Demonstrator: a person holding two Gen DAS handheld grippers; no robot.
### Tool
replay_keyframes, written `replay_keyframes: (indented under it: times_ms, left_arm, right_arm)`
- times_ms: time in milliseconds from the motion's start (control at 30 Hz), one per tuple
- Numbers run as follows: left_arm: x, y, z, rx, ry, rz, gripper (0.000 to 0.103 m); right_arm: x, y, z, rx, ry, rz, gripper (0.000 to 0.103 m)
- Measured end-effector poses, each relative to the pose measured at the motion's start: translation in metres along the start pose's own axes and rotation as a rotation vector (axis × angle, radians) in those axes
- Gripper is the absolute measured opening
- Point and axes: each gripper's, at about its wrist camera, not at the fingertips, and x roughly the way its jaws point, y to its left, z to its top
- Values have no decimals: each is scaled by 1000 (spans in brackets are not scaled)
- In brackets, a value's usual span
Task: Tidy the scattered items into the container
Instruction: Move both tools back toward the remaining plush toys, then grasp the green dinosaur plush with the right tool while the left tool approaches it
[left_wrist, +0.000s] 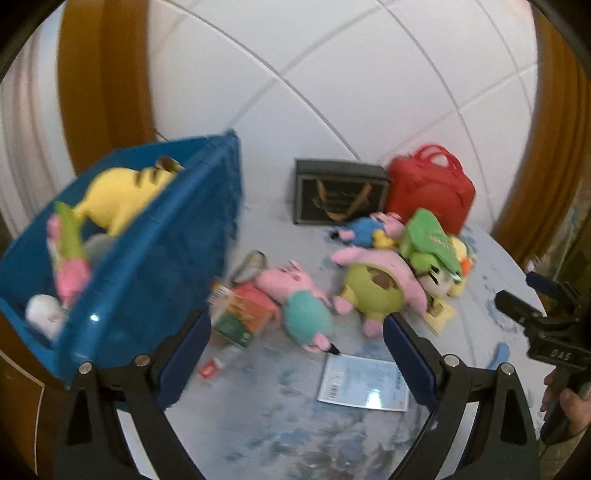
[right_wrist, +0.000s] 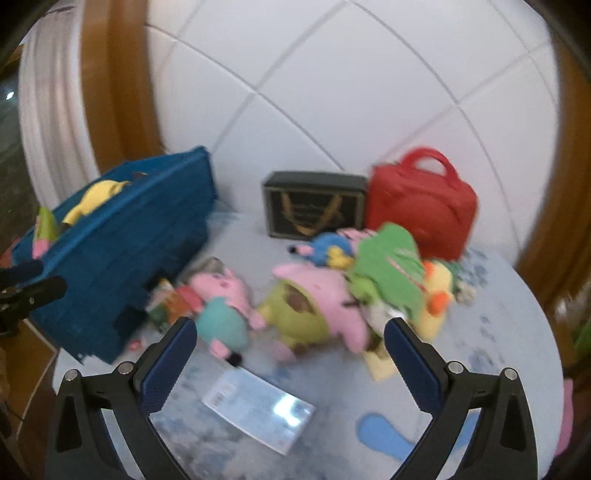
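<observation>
Jaws of left hand-held gripper and right hand-held gripper are held wide and empty, aimed at plush toys heaped on bench beside part-filled blue crate, presumably for next pick.

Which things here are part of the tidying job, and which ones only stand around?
Part of the job:
- blue crate
- pink pig plush
- green and pink plush
- green plush
- small carton
- flat packet

Only standing around:
- red bag
- dark gift bag
</observation>
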Motion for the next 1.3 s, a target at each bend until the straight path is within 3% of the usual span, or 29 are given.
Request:
replay_keyframes:
  times_ms: [367,567,900,1100,1300]
  left_arm:
    - [102,-19,-12,-2,139,-127,95]
    - [145,-29,-15,-8,197,-137,95]
    - [196,-74,8,-45,211,-84,95]
    - [250,-134,51,11,210,-50,95]
    - [317,-170,88,33,226,-27,95]
  right_arm:
    - [20,-101,-58,249,111,-149,103]
    - [40,-140,-81,354,176,-192,103]
    - [98,-173,-36,308,209,-76,103]
    - [133,-214,-12,308,220,-66,103]
    - [173,-238,21,282,206,-39,103]
